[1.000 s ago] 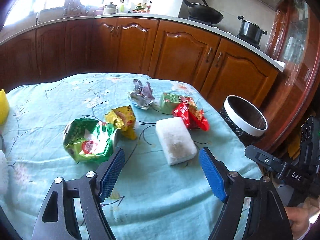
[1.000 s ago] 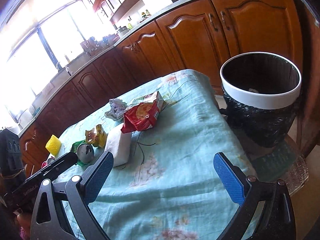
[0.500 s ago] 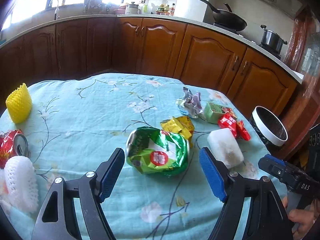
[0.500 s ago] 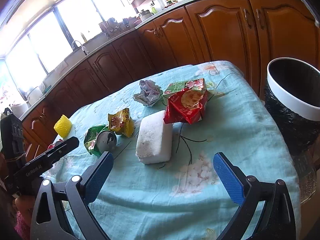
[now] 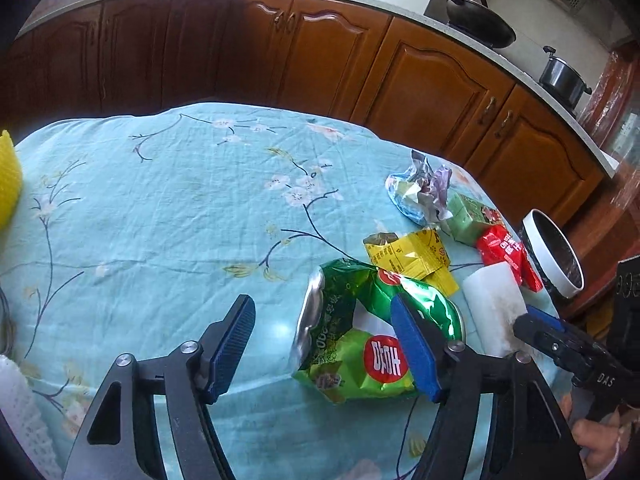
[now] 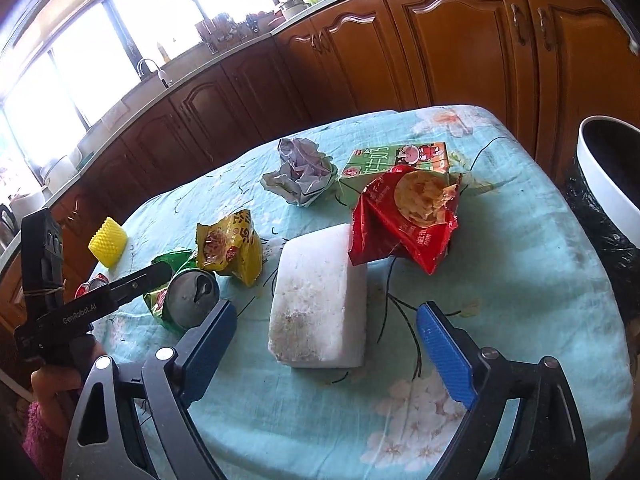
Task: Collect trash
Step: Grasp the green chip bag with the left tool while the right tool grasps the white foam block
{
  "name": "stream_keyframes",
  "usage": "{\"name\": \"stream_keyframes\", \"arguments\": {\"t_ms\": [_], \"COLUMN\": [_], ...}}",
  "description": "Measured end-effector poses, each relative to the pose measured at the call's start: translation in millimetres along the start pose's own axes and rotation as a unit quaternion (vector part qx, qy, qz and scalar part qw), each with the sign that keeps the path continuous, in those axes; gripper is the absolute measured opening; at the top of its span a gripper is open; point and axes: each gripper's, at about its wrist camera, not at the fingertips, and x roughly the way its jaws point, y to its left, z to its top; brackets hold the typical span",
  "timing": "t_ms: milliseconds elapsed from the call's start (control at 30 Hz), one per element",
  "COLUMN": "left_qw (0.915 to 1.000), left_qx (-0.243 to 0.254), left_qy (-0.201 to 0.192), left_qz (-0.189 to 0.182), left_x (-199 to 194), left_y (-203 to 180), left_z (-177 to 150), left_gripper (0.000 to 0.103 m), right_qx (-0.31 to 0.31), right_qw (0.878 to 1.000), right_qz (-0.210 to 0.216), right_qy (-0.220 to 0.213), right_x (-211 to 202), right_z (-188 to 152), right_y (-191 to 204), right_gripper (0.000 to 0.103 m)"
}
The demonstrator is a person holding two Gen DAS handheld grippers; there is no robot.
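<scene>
right tool body [image 5: 600,376]: "DAS"
left tool body [image 6: 80,314]: "GenRobot.AI"
green wrapper [image 5: 340,340]: digits "000", partly legible

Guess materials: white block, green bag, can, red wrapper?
White block: looks like foam, matte and grainy, with dirty specks; hedged.
Green bag: thin metallised plastic film, glossy, creased, with sharp highlights.
Can: bare metal, likely aluminium; dull silver top with pull-tab opening.
Red wrapper: glossy plastic film, crumpled, torn open, printed.
</scene>
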Motion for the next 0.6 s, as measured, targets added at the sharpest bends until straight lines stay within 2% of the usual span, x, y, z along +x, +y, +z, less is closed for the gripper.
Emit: {"name": "stream_keyframes", "arguments": {"t_ms": [33,100,167,233,300,333,367,600], "left_qw": [1.0000,0.9999,0.9996,0.9992,0.9986,0.9985,0.9984,0.9973], "left_qx": [0.002,0.002,0.000,-0.003,0.000,0.004,0.009,0.030], "left_qy": [0.004,0.004,0.003,0.006,0.010,0.009,0.005,-0.022], "left_qz": [-0.006,-0.015,-0.028,-0.040,-0.052,-0.054,-0.056,-0.063], "left_x": [3.7,7.3,7.7,6.3,2.9,1.0,-2.4,-29.6], "left_y": [-0.5,0.3,0.6,-0.3,-3.1,-5.6,-8.3,-25.0], "left_z": [0.1,0.4,1.1,-2.8,-7.9,-10.1,-12.2,-24.3], "left_gripper": [0.057,0.052,0.035,0.033,0.029,0.019,0.016,0.012], "right_qx": [0.003,0.009,0.010,0.012,0.007,0.005,0.003,0.000], "right_qw": [1.000,1.000,1.000,1.000,1.000,1.000,1.000,1.000], "right_qz": [0.000,0.002,0.004,0.014,0.011,0.011,0.012,0.029], "right_qy": [0.005,0.014,0.015,0.014,0.011,0.008,0.006,-0.010], "right_x": [3.7,8.9,8.8,5.9,2.4,0.5,-2.0,-27.3], "right_z": [0.2,0.0,-0.7,-1.6,-3.3,-4.3,-5.4,-10.0], "right_y": [-1.3,-3.2,-3.7,-3.8,-2.0,-0.7,-0.3,0.5], "right_gripper": [0.083,0.076,0.066,0.050,0.048,0.047,0.047,0.044]}}
